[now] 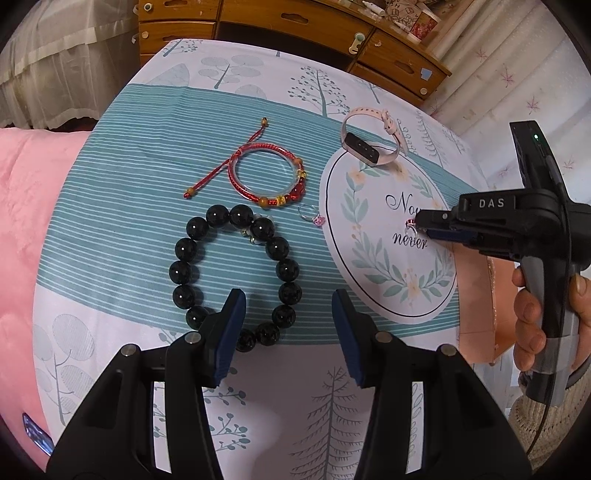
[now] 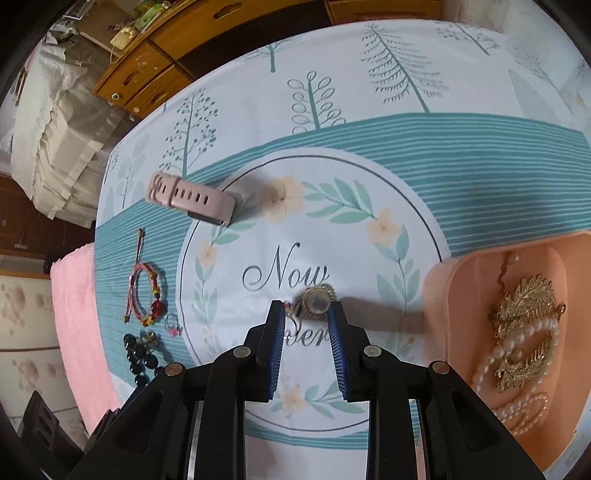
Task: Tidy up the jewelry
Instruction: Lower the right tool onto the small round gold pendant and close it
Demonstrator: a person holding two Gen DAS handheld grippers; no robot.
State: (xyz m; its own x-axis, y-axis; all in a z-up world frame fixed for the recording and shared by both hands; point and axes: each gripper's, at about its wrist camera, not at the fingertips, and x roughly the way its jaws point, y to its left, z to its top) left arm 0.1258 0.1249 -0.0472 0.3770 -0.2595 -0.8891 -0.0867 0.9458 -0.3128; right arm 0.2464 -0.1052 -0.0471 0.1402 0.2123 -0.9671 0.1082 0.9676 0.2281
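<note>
Spread across the whole scene, a tree-printed tablecloth (image 2: 369,122) with a teal striped band is covering the work surface, a wooden dresser (image 1: 295,26) is standing behind it at the top of both views, and a pink blanket (image 1: 33,229) is lying at the left edge.

Low in the centre of the right wrist view, the right gripper (image 2: 308,314) is pinching a small ring (image 2: 317,301) with a pale round stone between its narrowed blue pads, right at their tips, over the printed word circle. In the left wrist view the same ring is dangling at the tool's nose, middle right. That shallow hold looks like the main risk: a tilt or jolt could be letting the ring slip out and roll on the cloth short of the peach tray (image 2: 461,295), which is sitting at the right edge already holding pearls and gold pieces. Its raised near wall could also be knocking the ring loose on a low pass.

The person's hand (image 1: 535,314) is wrapping the grip at the right edge, and the tool is pointing steeply down.

Further left, the left gripper (image 1: 288,306) is hanging half open and empty above the black bead bracelet (image 1: 236,273). The red cord bracelet (image 1: 266,177), a pink-stone ring (image 1: 312,216) and the pink watch (image 1: 369,136) are waiting on the cloth.
</note>
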